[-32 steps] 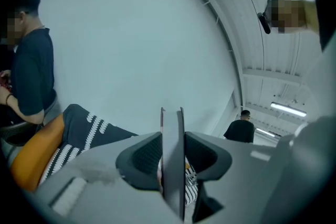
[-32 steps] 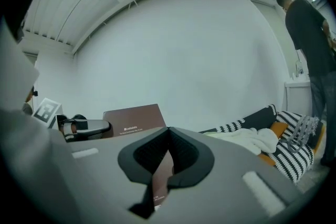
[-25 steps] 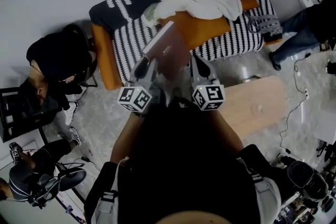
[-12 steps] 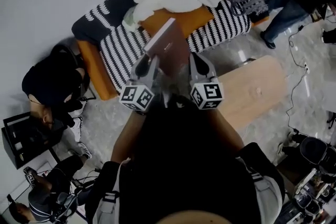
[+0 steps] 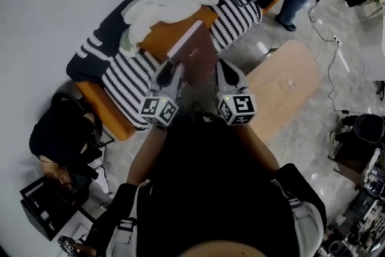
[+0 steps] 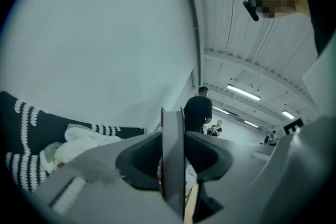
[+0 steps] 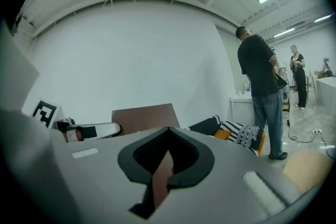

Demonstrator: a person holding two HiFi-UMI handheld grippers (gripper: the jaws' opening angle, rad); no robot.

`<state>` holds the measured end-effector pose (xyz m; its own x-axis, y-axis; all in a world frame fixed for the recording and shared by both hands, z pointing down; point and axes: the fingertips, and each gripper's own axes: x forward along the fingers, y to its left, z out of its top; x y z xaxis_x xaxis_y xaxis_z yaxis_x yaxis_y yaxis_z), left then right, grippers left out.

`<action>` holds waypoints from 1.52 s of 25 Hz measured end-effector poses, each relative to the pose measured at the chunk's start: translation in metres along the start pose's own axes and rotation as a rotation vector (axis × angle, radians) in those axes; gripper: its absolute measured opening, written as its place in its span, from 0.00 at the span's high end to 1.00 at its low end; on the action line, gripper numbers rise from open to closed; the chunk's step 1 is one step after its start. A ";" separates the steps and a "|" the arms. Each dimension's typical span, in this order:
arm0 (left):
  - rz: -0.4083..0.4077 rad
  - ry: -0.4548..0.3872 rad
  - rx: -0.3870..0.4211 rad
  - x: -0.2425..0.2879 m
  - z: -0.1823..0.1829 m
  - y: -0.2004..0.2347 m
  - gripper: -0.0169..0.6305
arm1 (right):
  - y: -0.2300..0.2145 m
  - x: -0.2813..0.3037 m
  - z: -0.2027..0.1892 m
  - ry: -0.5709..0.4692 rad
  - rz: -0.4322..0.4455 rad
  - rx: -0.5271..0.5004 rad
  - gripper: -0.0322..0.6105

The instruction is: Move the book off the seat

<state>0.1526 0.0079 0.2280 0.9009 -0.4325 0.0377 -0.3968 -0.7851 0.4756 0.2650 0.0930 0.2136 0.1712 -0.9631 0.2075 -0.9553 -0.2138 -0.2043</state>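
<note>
The book (image 5: 194,52) is lifted off the sofa (image 5: 123,78), the jaws of our left gripper (image 5: 173,69) and right gripper (image 5: 221,69) clenched on it. Next, we think, we carry it to the desk (image 5: 286,84).

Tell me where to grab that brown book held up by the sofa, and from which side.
Grip the book at its two near corners, coming from the person's side. It is thin, flat and wide, so jaws close across its thickness, and two holds should keep it steady. The left gripper and right gripper clamp it that way now, by the striped sofa.
</note>
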 end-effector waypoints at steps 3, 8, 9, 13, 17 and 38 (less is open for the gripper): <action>-0.063 0.034 -0.001 0.014 -0.001 -0.005 0.75 | -0.005 -0.005 0.006 -0.014 -0.063 0.014 0.94; -0.165 0.081 0.019 0.024 0.006 -0.011 0.75 | -0.002 -0.008 0.008 -0.031 -0.169 0.041 0.94; -0.176 0.090 0.014 0.025 0.005 -0.012 0.75 | -0.002 -0.009 0.006 -0.031 -0.185 0.043 0.94; -0.257 0.138 -0.002 0.031 -0.003 -0.022 0.75 | -0.007 -0.023 0.003 -0.032 -0.275 0.054 0.94; -0.343 0.187 0.000 0.039 -0.017 -0.040 0.75 | -0.022 -0.046 0.000 -0.054 -0.373 0.076 0.94; -0.639 0.374 0.017 0.007 -0.131 -0.223 0.75 | -0.097 -0.267 -0.044 -0.168 -0.710 0.170 0.94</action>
<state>0.2706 0.2377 0.2375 0.9557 0.2890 0.0562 0.2254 -0.8412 0.4915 0.3009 0.3775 0.2204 0.7802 -0.5932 0.1987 -0.5531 -0.8025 -0.2238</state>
